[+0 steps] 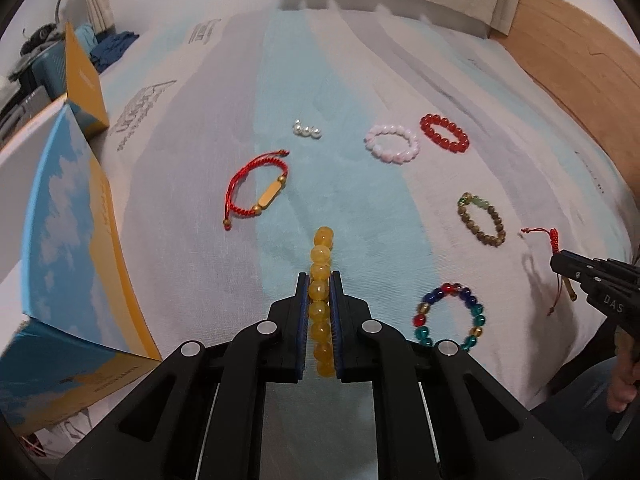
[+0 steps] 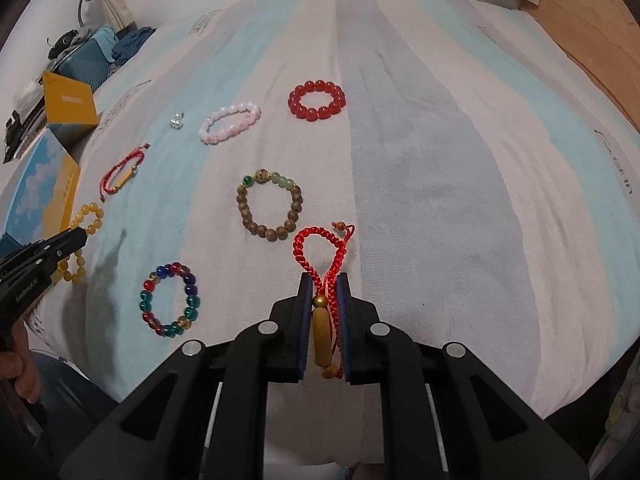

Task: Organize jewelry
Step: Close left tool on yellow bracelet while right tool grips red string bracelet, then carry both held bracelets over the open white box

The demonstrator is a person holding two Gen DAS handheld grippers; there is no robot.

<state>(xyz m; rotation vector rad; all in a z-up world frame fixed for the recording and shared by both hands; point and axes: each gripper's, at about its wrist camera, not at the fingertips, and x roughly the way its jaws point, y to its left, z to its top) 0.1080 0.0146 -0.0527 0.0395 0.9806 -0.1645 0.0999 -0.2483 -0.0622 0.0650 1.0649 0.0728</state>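
My left gripper (image 1: 319, 276) is shut on a yellow bead bracelet (image 1: 321, 280), held edge-on above the bed; it also shows in the right wrist view (image 2: 86, 216). My right gripper (image 2: 323, 280) is shut on a red cord bracelet with a wooden bar (image 2: 322, 264), its loop sticking out ahead. On the striped bedsheet (image 2: 420, 180) lie a multicoloured bead bracelet (image 2: 170, 300), a brown bead bracelet (image 2: 269, 207), a pink bead bracelet (image 2: 230, 122), a red bead bracelet (image 2: 316, 101), a second red cord bracelet (image 2: 122, 172) and small pearls (image 2: 176, 121).
An open blue and yellow box (image 1: 72, 220) stands at the left edge of the bed, its lid (image 1: 86, 80) upright behind it. A wooden bed frame (image 1: 580, 60) runs along the right. Clutter and a blue case (image 2: 86, 64) sit at the far left.
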